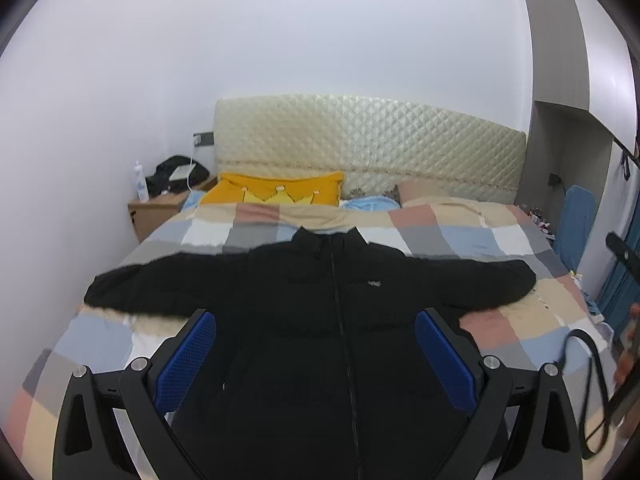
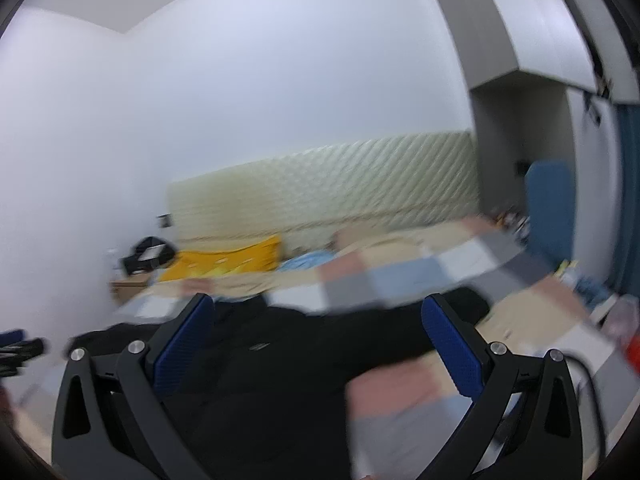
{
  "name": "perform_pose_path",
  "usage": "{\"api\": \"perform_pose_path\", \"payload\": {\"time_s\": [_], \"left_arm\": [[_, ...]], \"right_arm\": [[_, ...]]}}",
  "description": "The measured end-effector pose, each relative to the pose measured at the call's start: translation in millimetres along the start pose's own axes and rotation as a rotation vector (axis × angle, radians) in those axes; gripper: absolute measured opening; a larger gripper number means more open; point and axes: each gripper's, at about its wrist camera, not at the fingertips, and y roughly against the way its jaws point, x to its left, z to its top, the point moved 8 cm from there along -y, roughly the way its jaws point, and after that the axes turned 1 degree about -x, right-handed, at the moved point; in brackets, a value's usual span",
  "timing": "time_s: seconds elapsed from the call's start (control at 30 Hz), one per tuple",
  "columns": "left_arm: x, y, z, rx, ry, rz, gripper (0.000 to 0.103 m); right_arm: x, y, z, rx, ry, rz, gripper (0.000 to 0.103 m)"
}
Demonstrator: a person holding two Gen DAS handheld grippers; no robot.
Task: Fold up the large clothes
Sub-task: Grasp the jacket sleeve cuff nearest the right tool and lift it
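Note:
A black zip-up jacket (image 1: pixel 320 312) lies flat and face up on the checkered bed cover (image 1: pixel 540 308), both sleeves spread out to the sides. My left gripper (image 1: pixel 316 320) is open and empty, hovering above the jacket's lower body. My right gripper (image 2: pixel 318 312) is open and empty too, above the jacket (image 2: pixel 280 360) toward its right sleeve; that view is blurred. The right gripper's edge shows in the left wrist view (image 1: pixel 624 256) at far right.
A quilted cream headboard (image 1: pixel 368 144) and a yellow pillow (image 1: pixel 280 192) stand at the bed's far end. A wooden nightstand (image 1: pixel 156 212) with a black bag and a bottle is at the left. A blue board (image 1: pixel 576 224) leans at the right.

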Motion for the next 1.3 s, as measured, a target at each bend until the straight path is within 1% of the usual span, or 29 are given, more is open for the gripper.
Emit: {"api": "perform_pose_path", "payload": {"time_s": [0.03, 0.07, 0.13, 0.2, 0.23, 0.3, 0.37, 0.5, 0.53, 0.6, 0.63, 0.67, 0.73, 0.77, 0.83, 0.93, 1.0, 1.07, 1.13, 1.17, 1.2, 1.23, 1.27, 1.3], "left_arm": [[2, -9, -1, -0.007, -0.002, 0.016, 0.101], [4, -18, -5, -0.016, -0.008, 0.021, 0.101], [11, -43, -15, 0.001, -0.02, 0.045, 0.101], [20, -66, -29, 0.028, -0.021, 0.062, 0.101], [24, -77, -36, 0.037, -0.017, 0.071, 0.101], [35, -97, -49, 0.061, 0.004, 0.086, 0.101], [43, -117, -61, 0.086, 0.038, 0.086, 0.101], [55, -154, -77, 0.118, 0.081, 0.11, 0.101], [56, -162, -80, 0.124, 0.082, 0.116, 0.101], [57, -177, -89, 0.138, 0.083, 0.126, 0.101], [58, -184, -93, 0.148, 0.082, 0.128, 0.101], [58, -190, -96, 0.157, 0.081, 0.131, 0.101], [61, -201, -99, 0.165, 0.077, 0.149, 0.101], [61, -208, -101, 0.167, 0.076, 0.157, 0.101], [62, -218, -105, 0.168, 0.072, 0.168, 0.101], [63, -235, -115, 0.186, 0.068, 0.186, 0.101], [62, -245, -122, 0.195, 0.068, 0.189, 0.101], [62, -253, -126, 0.21, 0.071, 0.198, 0.101], [63, -260, -127, 0.224, 0.07, 0.199, 0.101], [64, -261, -128, 0.226, 0.074, 0.203, 0.101], [65, -261, -128, 0.226, 0.08, 0.203, 0.101], [65, -261, -128, 0.227, 0.088, 0.2, 0.101], [66, -261, -128, 0.228, 0.092, 0.196, 0.101], [65, -259, -128, 0.228, 0.093, 0.188, 0.101]], "right_arm": [[-9, -15, 1, 0.002, 0.02, -0.016, 0.103], [-17, -36, -1, 0.03, 0.049, -0.034, 0.103], [-34, -77, -13, 0.097, 0.095, -0.042, 0.103], [-54, -112, -29, 0.141, 0.07, -0.029, 0.103], [-69, -132, -39, 0.163, 0.043, -0.024, 0.103], [-93, -157, -56, 0.182, 0.003, -0.028, 0.103], [-128, -195, -76, 0.202, -0.039, -0.072, 0.103], [-190, -251, -100, 0.213, -0.205, -0.098, 0.1], [-211, -268, -109, 0.218, -0.256, -0.12, 0.1], [-241, -292, -125, 0.239, -0.33, -0.172, 0.098], [-253, -305, -132, 0.255, -0.36, -0.194, 0.096], [-270, -317, -142, 0.266, -0.404, -0.219, 0.092], [-301, -336, -158, 0.265, -0.482, -0.257, 0.091], [-311, -342, -163, 0.259, -0.509, -0.267, 0.09], [-337, -355, -176, 0.237, -0.601, -0.287, 0.088], [-359, -371, -192, 0.219, -0.633, -0.325, 0.088], [-365, -377, -202, 0.214, -0.651, -0.348, 0.088], [-374, -389, -211, 0.191, -0.713, -0.31, 0.088], [-374, -398, -207, 0.163, -0.717, -0.275, 0.088], [-372, -404, -205, 0.169, -0.715, -0.255, 0.08], [-369, -408, -204, 0.185, -0.706, -0.241, 0.063], [-366, -408, -204, 0.193, -0.697, -0.246, 0.053], [-365, -409, -202, 0.196, -0.688, -0.253, 0.034], [-364, -407, -200, 0.192, -0.678, -0.258, 0.024]]}}
